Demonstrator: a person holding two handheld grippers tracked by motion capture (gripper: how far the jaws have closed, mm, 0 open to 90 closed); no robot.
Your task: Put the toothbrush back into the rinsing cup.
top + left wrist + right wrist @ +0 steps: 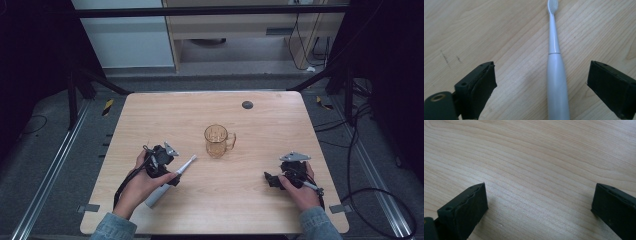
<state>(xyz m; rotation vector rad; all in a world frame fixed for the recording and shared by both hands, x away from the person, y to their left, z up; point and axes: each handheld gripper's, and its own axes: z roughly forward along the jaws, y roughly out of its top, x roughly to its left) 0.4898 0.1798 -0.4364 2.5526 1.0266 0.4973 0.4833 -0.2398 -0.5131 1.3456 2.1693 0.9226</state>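
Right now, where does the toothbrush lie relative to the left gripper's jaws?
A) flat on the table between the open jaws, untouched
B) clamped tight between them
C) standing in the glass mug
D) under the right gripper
A: the toothbrush lies flat on the table, with a gap to each open jaw of the left gripper.

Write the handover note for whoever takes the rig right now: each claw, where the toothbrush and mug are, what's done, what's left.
Left claw: open, jaws straddling the toothbrush handle, pads not touching it.
Right claw: open, holding nothing, low over bare table on the right side.
Toothbrush: flat on the table, head pointing toward the amber mug.
Mug: upright at table centre, handle to the right, looks empty.
Done: left claw lined up over the handle.
Left: close on the handle, lift; probably drop the brush in the mug.
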